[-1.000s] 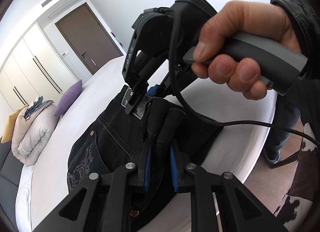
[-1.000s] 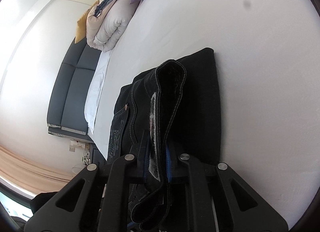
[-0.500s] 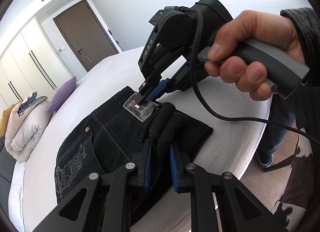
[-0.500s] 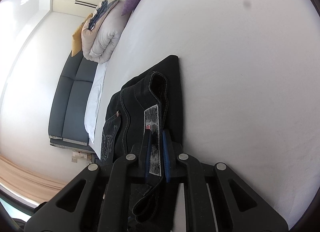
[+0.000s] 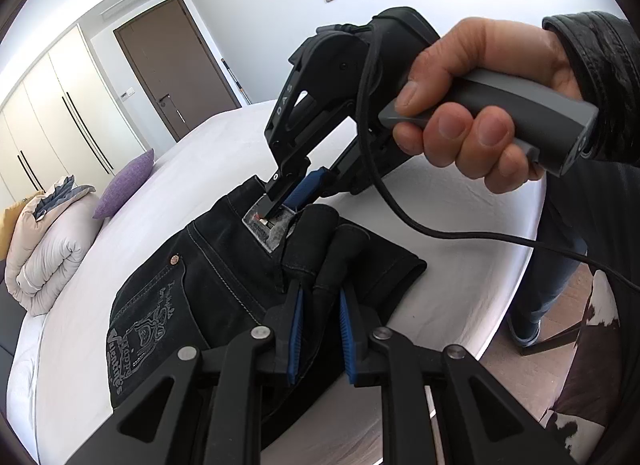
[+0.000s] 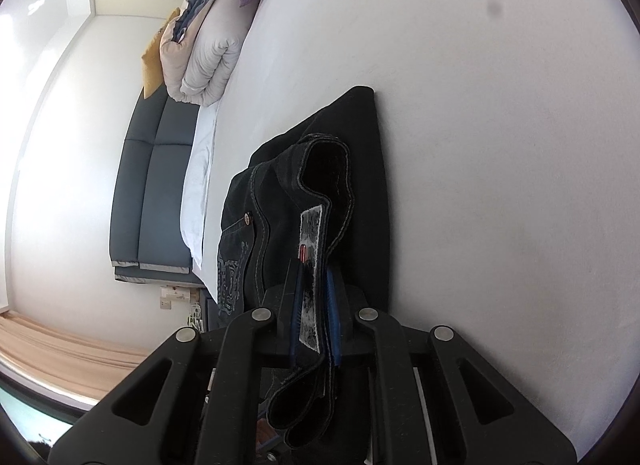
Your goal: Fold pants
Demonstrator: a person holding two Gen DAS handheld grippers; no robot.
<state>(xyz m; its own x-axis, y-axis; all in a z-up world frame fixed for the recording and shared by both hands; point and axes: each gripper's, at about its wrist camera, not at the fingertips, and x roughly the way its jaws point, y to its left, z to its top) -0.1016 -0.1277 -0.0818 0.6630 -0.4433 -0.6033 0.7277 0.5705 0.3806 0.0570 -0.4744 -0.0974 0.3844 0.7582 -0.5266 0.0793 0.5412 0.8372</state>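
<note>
Pinching black pants (image 5: 224,289) on the bed (image 5: 460,217): both tools.

Lower left of the left wrist view: pale stitched lettering on the back pocket (image 5: 140,329) of the pants (image 5: 224,277) reads roughly "Happy Valentines". Upper centre, the right gripper (image 5: 290,195) bears "DAS". The waistband patch (image 5: 266,225) is illegible.

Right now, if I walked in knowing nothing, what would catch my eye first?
Most likely the black jeans lying on the white bed, both handheld grippers clamped on their waistband: the left gripper on a bunched fold, the right gripper, held in a bare hand, at the grey label patch. Beyond, a purple cushion leans by a rolled duvet.
</note>
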